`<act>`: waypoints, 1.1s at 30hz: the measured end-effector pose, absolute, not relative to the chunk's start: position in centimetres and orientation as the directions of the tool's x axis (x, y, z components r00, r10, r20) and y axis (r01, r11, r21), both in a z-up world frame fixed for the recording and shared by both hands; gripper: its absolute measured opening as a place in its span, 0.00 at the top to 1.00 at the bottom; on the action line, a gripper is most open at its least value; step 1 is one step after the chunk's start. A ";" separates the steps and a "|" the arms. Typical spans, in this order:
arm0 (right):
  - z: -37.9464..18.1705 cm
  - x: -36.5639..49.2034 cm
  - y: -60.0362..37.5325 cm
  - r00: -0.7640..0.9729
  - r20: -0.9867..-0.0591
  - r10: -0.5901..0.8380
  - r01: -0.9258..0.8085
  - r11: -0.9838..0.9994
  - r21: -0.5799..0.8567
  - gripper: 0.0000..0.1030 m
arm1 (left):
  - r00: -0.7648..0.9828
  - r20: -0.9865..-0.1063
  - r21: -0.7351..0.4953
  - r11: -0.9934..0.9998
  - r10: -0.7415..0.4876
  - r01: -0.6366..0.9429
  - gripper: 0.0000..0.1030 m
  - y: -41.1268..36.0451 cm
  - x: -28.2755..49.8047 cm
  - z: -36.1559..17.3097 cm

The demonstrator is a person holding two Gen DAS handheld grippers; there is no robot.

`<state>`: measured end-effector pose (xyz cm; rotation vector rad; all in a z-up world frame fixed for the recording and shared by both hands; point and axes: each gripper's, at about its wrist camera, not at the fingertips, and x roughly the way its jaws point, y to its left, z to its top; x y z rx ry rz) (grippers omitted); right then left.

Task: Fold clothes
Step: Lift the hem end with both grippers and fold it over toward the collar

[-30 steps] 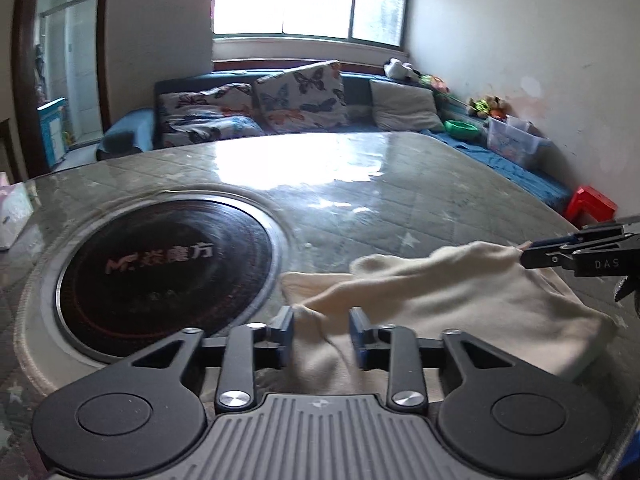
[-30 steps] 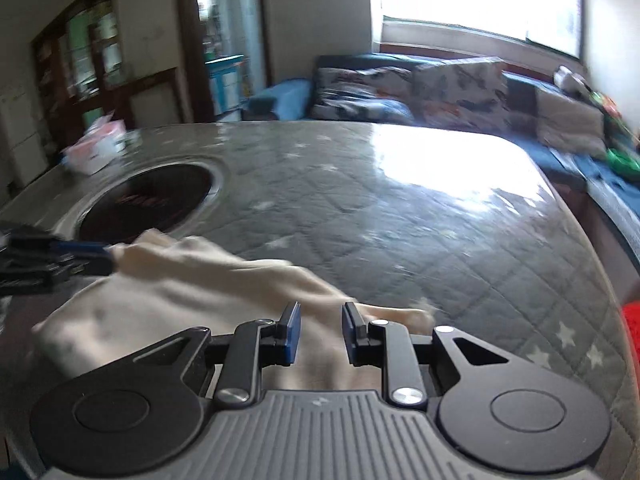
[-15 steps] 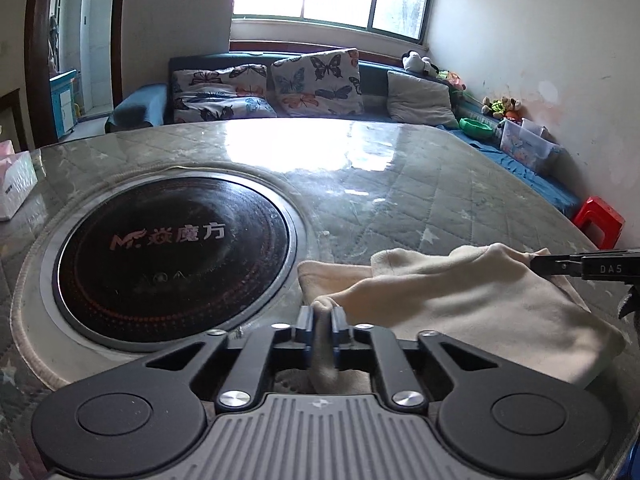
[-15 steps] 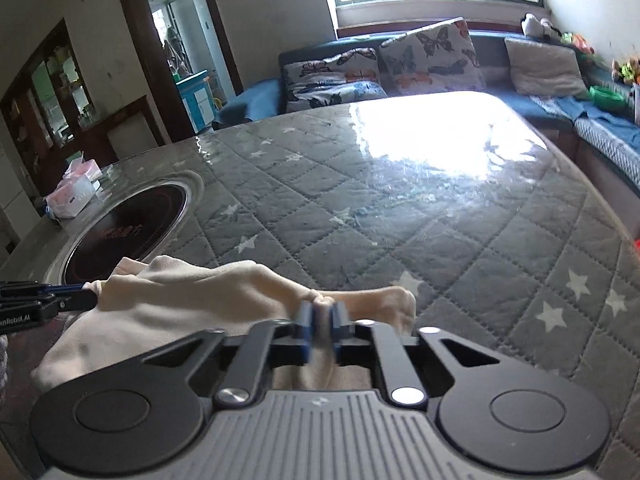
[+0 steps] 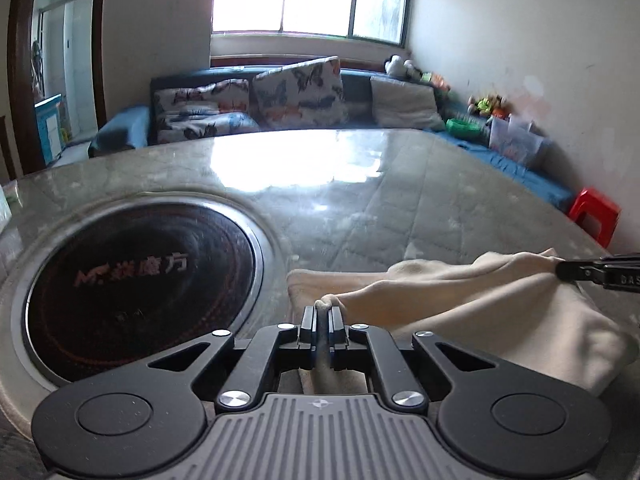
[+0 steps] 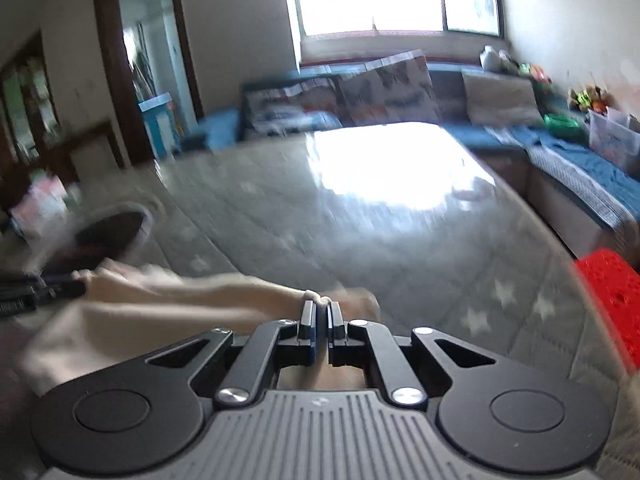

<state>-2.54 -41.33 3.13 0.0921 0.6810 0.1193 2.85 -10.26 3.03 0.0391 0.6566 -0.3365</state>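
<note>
Left wrist view shows the left gripper (image 5: pixel 322 314) closed tight on a fold of the cream cloth (image 5: pixel 472 312), a small bunch of fabric poking up between the fingertips and more hanging down behind them. From that pinch the cloth runs off to the right of the fingers, raised along its top edge, to the right gripper (image 5: pixel 568 270), which enters from the right edge and pinches the far corner. The rest of the cloth drapes down to the table (image 5: pixel 360 208) right of the fingers; a dark round burner (image 5: pixel 140 280) sits in the table to their left. Right wrist view, blurred, shows the right gripper (image 6: pixel 320 310) likewise clamped on a bunched cloth (image 6: pixel 200 296) edge, with the cloth stretching left of its fingers to the left gripper (image 6: pixel 60 288). Right of these fingers stands a red stool (image 6: pixel 612 296) beyond the table (image 6: pixel 360 220) edge.
</note>
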 end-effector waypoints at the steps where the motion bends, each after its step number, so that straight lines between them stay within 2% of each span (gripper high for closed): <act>1: 2.9 -2.5 -41.4 0.766 -0.627 0.142 -0.081 0.989 0.125 0.94 | 0.740 -0.606 -0.064 0.945 -0.292 0.321 0.91 -10.3 2.9 3.1; 6: 4.6 -2.7 -41.1 0.790 -0.602 0.112 -0.087 0.994 0.070 0.89 | 0.739 -0.614 -0.036 0.945 -0.278 0.325 0.89 -10.7 3.1 3.6; 11: 6.5 -1.8 -39.9 0.795 -0.574 0.195 -0.180 0.980 0.084 0.84 | 0.747 -0.587 -0.037 0.931 -0.314 0.362 0.87 -11.9 3.0 5.3; 14: 6.8 0.2 -38.7 0.750 -0.603 0.273 -0.246 0.961 0.129 0.83 | 0.728 -0.588 -0.049 0.914 -0.352 0.402 0.85 -13.1 3.4 5.8; 17: 6.2 2.3 -37.7 0.711 -0.639 0.293 -0.272 0.953 0.134 0.83 | 0.697 -0.606 -0.058 0.895 -0.383 0.442 0.84 -14.5 4.2 5.7; 20: 5.4 4.1 -37.0 0.660 -0.686 0.305 -0.286 0.947 0.146 0.81 | 0.666 -0.644 -0.053 0.890 -0.377 0.453 0.72 -15.5 5.4 4.9; 23: 4.7 4.7 -36.6 0.636 -0.705 0.314 -0.297 0.943 0.152 0.79 | 0.634 -0.664 -0.068 0.877 -0.396 0.475 0.70 -15.7 6.2 4.3; 27: 3.8 5.0 -36.4 0.601 -0.725 0.335 -0.316 0.934 0.170 0.79 | 0.595 -0.680 -0.086 0.852 -0.429 0.516 0.79 -15.9 6.8 3.5; 29: 3.5 4.9 -36.4 0.603 -0.721 0.340 -0.317 0.932 0.174 0.85 | 0.603 -0.673 -0.077 0.851 -0.429 0.519 0.87 -15.8 7.1 3.3; 30: 3.5 4.8 -36.4 0.610 -0.714 0.343 -0.317 0.932 0.177 0.93 | 0.611 -0.668 -0.077 0.856 -0.425 0.512 0.94 -15.7 7.2 3.3; 31: 3.6 4.6 -36.5 0.622 -0.704 0.343 -0.315 0.933 0.176 0.95 | 0.619 -0.662 -0.076 0.860 -0.422 0.504 0.98 -15.6 7.3 3.4; 33: 4.1 4.1 -36.5 0.657 -0.676 0.334 -0.309 0.937 0.163 0.96 | 0.650 -0.638 -0.054 0.866 -0.412 0.496 0.99 -15.6 7.1 3.9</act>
